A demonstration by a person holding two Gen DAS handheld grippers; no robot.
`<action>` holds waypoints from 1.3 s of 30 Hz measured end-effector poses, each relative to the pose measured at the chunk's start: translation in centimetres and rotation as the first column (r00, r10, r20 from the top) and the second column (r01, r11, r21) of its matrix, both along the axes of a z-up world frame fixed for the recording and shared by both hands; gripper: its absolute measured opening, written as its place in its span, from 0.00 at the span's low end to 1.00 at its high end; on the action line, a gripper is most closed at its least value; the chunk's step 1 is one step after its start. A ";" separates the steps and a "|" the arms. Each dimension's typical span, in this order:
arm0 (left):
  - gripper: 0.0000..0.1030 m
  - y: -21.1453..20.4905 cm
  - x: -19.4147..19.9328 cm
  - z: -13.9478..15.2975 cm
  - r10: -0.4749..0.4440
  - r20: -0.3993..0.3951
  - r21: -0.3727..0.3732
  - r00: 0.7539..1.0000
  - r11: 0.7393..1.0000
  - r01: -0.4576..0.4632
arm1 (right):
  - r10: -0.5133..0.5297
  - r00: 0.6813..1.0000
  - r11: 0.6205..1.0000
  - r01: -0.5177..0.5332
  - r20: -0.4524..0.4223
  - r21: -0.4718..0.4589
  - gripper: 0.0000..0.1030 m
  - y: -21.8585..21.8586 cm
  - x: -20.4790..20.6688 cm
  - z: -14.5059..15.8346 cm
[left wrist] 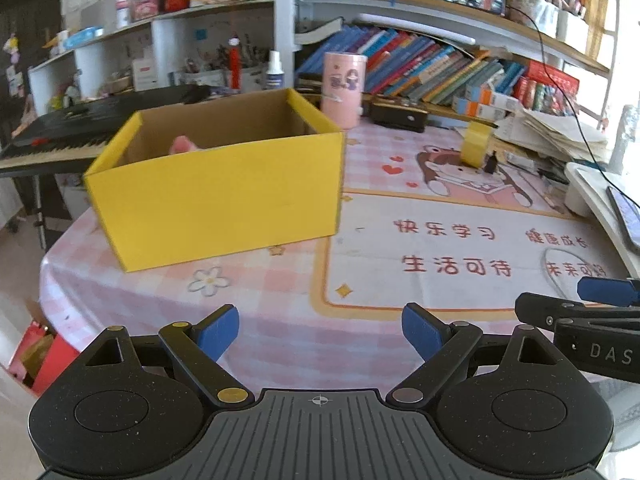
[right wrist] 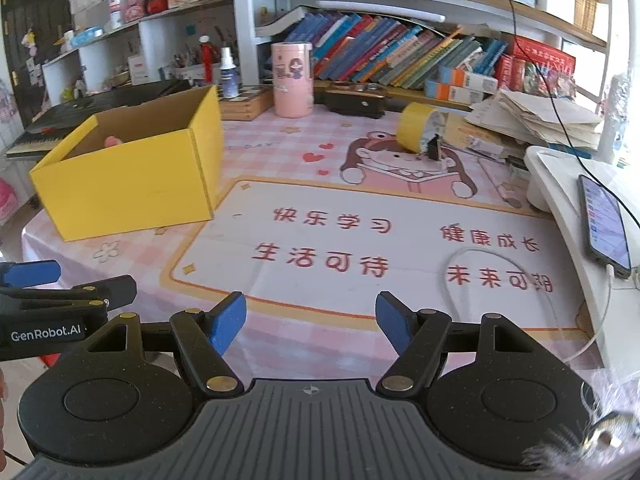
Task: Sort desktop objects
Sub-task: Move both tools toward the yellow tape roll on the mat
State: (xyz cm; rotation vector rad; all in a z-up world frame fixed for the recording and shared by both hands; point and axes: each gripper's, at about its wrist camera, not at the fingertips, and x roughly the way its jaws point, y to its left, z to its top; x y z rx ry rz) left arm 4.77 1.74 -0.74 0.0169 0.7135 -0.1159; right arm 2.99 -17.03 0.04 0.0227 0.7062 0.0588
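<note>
Both the left hand-held gripper [left wrist: 320,330] and right hand-held gripper [right wrist: 310,320] hover wide and empty over the tabletop [right wrist: 320,200]; the yellow tape roll [right wrist: 418,128] lies right of the yellow cardboard box [right wrist: 128,188].

A child's study corner at home is showing here. Slanting colourful books [right wrist: 400,56] are crowding wooden shelves, and a pink cartoon-printed checked tablecloth [right wrist: 360,240] is covering the table, with a black electronic keyboard [left wrist: 80,128] standing beyond its far left edge.

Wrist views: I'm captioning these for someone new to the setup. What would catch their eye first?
The open yellow cardboard box stands at the left of the pink checked desk mat, with something pink peeking over its rim. Behind it a pink cartoon canister stands before a row of leaning books, and a yellow tape roll rests at the right.
</note>
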 end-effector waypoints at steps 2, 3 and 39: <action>0.88 -0.7 0.4 0.0 -0.018 -0.001 0.004 1.000 1.000 0.018 | -0.009 1.000 1.000 0.009 -0.005 0.001 0.68 -0.6 0.4 0.0; 0.88 -1.1 0.6 0.0 -0.025 0.000 0.005 1.000 1.000 0.025 | -0.011 1.000 1.000 0.011 -0.008 -0.001 0.68 -0.8 0.6 -0.1; 0.88 -10.4 9.5 -1.1 -0.065 -0.041 0.015 0.997 0.998 0.066 | -0.026 0.998 1.000 0.027 -0.063 0.009 0.68 -9.7 10.2 -0.9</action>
